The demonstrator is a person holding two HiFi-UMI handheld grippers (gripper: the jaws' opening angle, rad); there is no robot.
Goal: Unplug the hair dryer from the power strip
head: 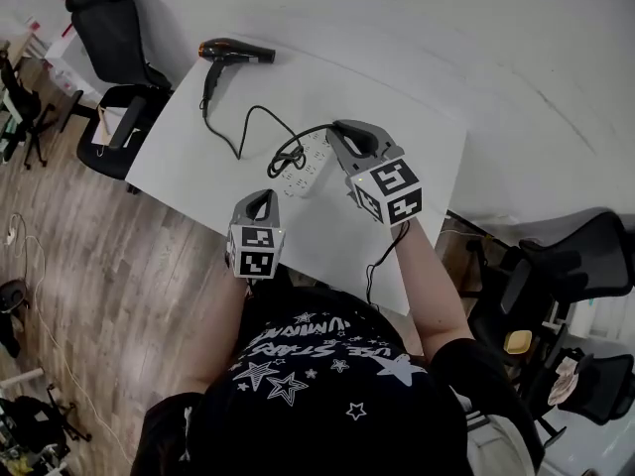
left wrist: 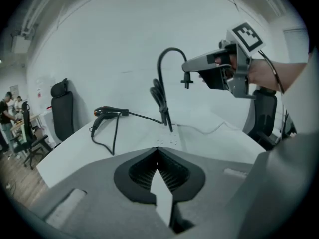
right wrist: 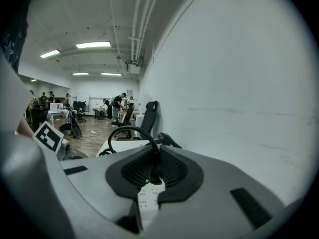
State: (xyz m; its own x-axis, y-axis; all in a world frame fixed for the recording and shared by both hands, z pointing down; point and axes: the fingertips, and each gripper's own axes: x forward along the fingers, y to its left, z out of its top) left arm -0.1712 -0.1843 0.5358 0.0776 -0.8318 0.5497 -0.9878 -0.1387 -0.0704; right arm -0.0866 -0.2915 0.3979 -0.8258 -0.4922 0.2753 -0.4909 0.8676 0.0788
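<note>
The black hair dryer (head: 236,52) lies at the far left of the white table (head: 417,157); its black cord (head: 238,137) runs to a coil beside the white power strip (head: 306,167). My right gripper (head: 339,133) is shut on the cord's plug (left wrist: 187,78) and holds it in the air above the strip, prongs bare and pointing down. In the right gripper view the plug (right wrist: 152,169) sits between the jaws with the strip (right wrist: 148,197) below. My left gripper (head: 263,198) is shut with nothing in it, just short of the power strip (left wrist: 168,142).
Black office chairs stand at the table's left end (head: 117,38) and to its right (head: 571,261). A white wall runs along the table's far side. A thin black cable (head: 382,258) hangs over the near table edge. People are far off across the room (right wrist: 117,103).
</note>
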